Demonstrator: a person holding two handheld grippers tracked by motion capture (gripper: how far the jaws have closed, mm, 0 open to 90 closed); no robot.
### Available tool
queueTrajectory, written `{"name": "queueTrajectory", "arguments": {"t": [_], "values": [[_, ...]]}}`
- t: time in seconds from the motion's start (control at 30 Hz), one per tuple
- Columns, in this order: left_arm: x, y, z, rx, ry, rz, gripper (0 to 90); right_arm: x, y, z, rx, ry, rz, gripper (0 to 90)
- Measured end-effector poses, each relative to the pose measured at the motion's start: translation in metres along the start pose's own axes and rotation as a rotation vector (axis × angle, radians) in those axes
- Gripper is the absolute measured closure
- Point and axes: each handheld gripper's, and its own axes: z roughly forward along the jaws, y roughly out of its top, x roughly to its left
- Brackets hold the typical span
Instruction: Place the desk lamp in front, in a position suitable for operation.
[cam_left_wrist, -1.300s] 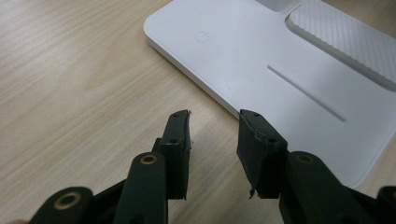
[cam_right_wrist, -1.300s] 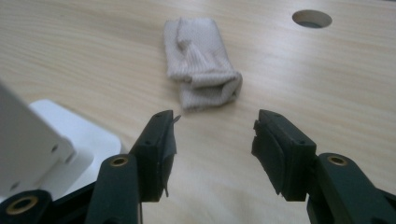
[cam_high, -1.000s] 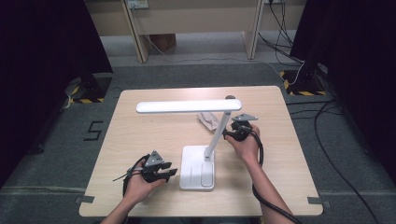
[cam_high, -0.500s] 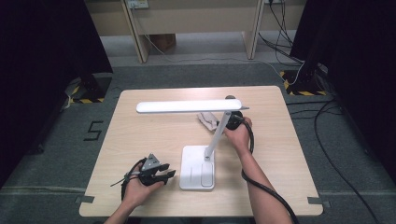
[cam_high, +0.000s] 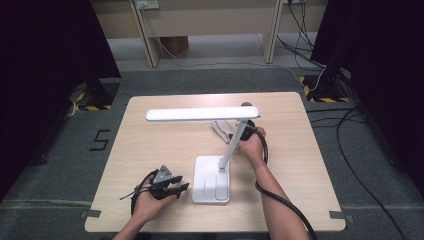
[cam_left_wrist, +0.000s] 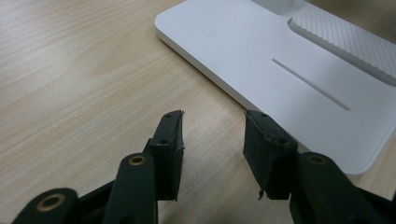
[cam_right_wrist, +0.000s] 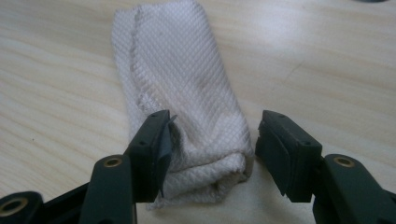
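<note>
A lone numeral marks the floor beside the work table

A dark "5" (cam_high: 99, 140) stands on the grey floor (cam_high: 60, 165) at about nine o'clock from the table (cam_high: 150, 150); a faint power symbol (cam_left_wrist: 208, 32) sits on the white lamp base (cam_left_wrist: 261, 70) near its eleven o'clock corner.

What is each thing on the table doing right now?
Desk lamp: upright, light looks off.
Cloth: folded, lying flat on the table.
Right gripper: jaws open around the cloth's near end.
Left gripper: jaws open, nothing between them, just beside the lamp's base.
</note>
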Motion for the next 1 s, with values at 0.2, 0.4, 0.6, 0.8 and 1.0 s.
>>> {"name": "queueTrajectory", "arguments": {"t": [0.2,0.4,0.6,0.8,1.0], "values": [[0.0009,-0.0002,0.0002,-0.004,0.002,0.001,56.4,0.0019,-0.0027,0.0009,-0.013,-0.011,-0.025,49.0],[0.0013,-0.0014,0.0009,0.002,0.004,0.005,56.3,0.0042,-0.0058,0.0000,-0.029,0.012,-0.029,60.7],[0.0020,-0.0021,0.0016,0.006,0.007,0.001,56.4,0.0044,-0.0068,-0.0003,-0.029,0.046,-0.020,71.9],[0.0027,-0.0025,0.0005,0.007,0.010,0.001,56.3,0.0043,-0.0082,-0.0008,-0.043,0.062,-0.029,77.9],[0.0035,-0.0025,-0.0006,0.005,0.013,0.000,56.3,0.0043,-0.0100,-0.0051,-0.053,0.045,-0.044,79.0]]}}
